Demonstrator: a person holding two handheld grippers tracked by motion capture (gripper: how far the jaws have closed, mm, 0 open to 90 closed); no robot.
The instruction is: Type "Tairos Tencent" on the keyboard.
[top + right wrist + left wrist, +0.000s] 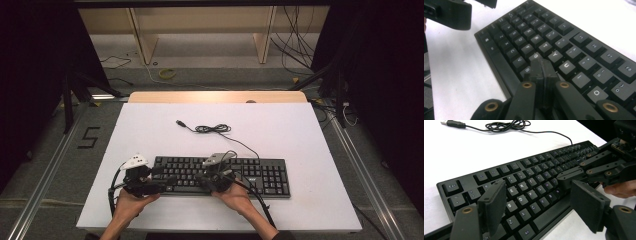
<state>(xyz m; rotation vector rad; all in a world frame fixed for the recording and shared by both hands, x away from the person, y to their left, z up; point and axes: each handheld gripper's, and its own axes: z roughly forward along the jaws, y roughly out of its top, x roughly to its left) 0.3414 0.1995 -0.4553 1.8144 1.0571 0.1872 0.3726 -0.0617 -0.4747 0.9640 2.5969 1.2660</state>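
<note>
Black keyboard lying lengthwise across white table, directly under both grippers: right gripper nearer, jaws fully closed and empty, tip poised over H key; left gripper jaws wide, gripping nothing, above left keys.

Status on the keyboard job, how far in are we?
Done: keyboard lies flat on the white table, its USB cable unplugged behind it. In hand: right gripper, jaws shut with nothing between them, has its tip down around the H key; contact can't be confirmed. Left gripper hovers open over the left-hand letters. Left: apparently further key presses; progress unreadable.
</note>
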